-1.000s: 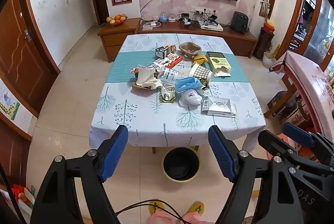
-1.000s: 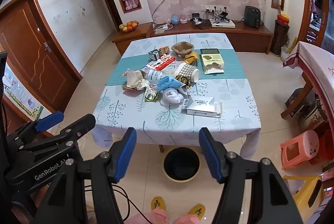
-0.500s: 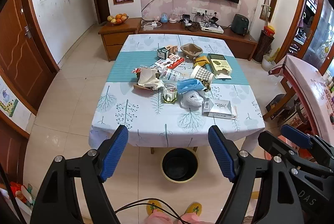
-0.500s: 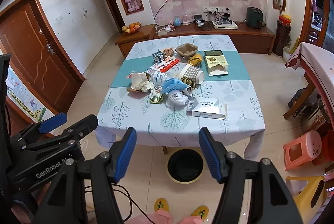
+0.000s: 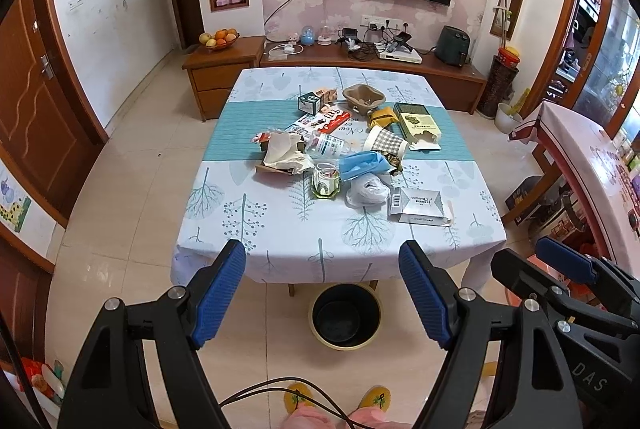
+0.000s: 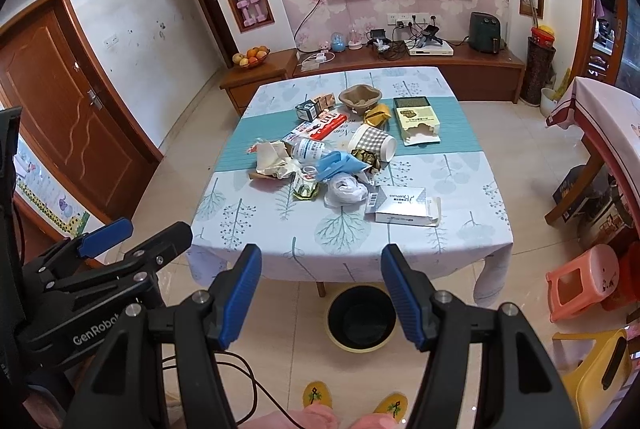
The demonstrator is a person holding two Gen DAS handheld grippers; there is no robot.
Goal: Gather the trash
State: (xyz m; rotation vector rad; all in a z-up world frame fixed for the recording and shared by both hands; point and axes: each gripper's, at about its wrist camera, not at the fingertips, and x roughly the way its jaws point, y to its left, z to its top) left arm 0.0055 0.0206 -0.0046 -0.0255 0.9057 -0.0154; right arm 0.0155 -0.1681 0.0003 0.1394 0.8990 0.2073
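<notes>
Starting well means reaching for the nearest piece: the white box (image 5: pixel 420 207) at the litter's front edge on the surface (image 5: pixel 280 249). Left claw (image 5: pixel 322 293) and right claw (image 6: pixel 320 295) gape empty; the bin (image 5: pixel 346 317) waits below.

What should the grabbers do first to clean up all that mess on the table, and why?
Probably move the right gripper forward to the white box. It is the trash nearest the table's front edge, both grippers are open and empty, and the bin sits just below.
</notes>
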